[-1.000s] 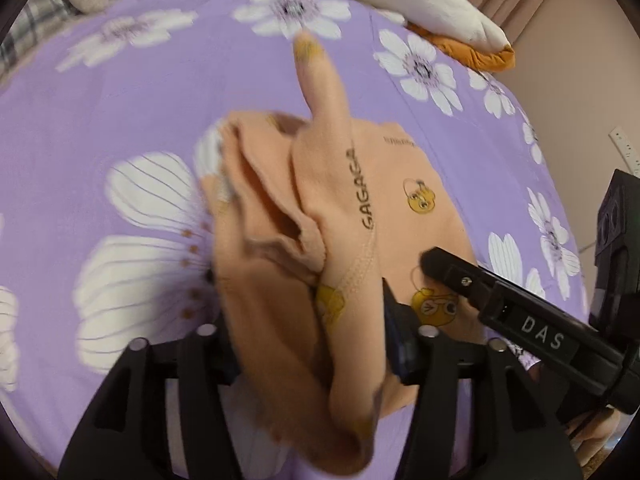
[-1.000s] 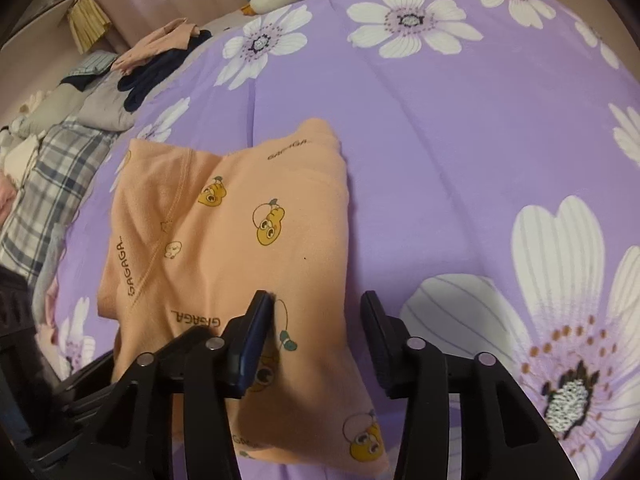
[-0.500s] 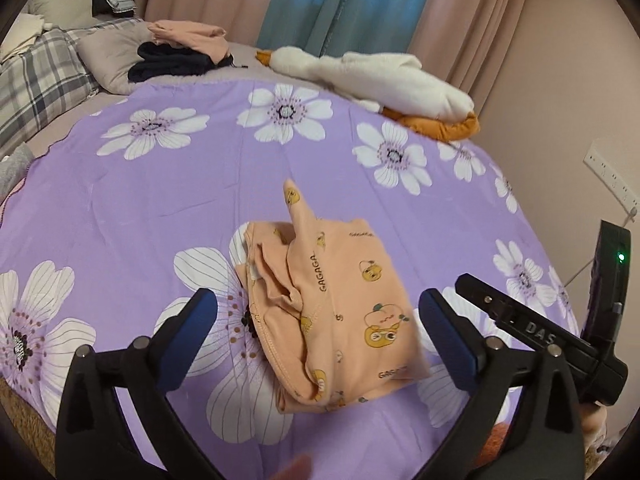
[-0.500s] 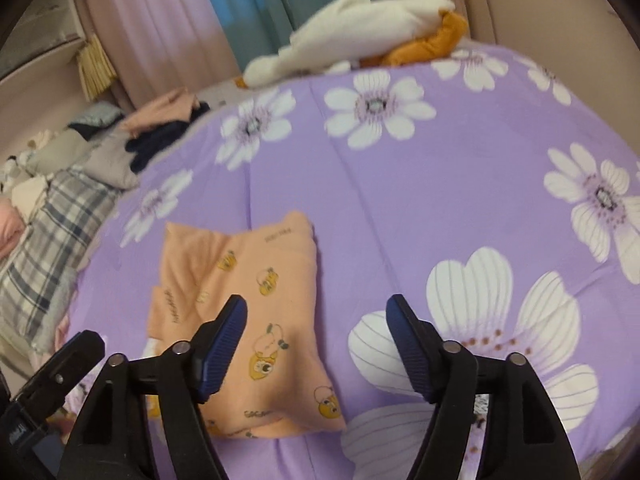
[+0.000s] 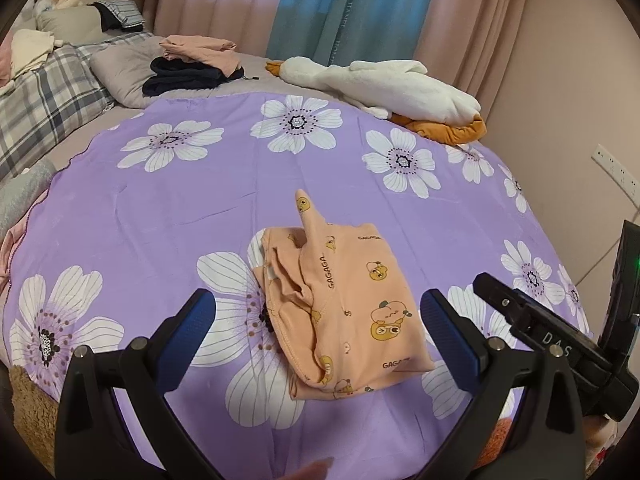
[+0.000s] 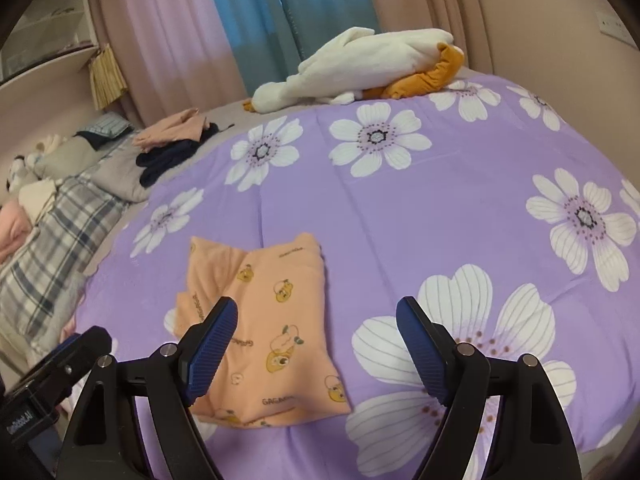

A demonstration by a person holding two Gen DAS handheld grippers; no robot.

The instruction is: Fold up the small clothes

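1. My left gripper [image 5: 316,328] has its jaws spread as wide as they go. Nothing is between the blue pads, and they touch nothing.
2. My right gripper [image 6: 316,346] has its jaws opening right now. They are spread wide and hold nothing. The pads are up off the cloth.
3. There is one small peach garment [image 5: 344,312] with little yellow cartoon faces on it. It lies folded on the purple flower blanket [image 5: 168,216], near the front edge. It sits in front of both grippers, just past the tips.
4. One narrow bit of the garment, maybe a sleeve, pokes out from the far side of the fold.
5. In the right wrist view the same garment [image 6: 264,320] lies low and to the left, partly behind the left pad.
6. I count one white plush goose [image 5: 376,80] at the far end of the bed.
7. I count one pile of folded clothes [image 5: 196,64] beside a grey pillow [image 5: 116,68], pink on top, dark below.
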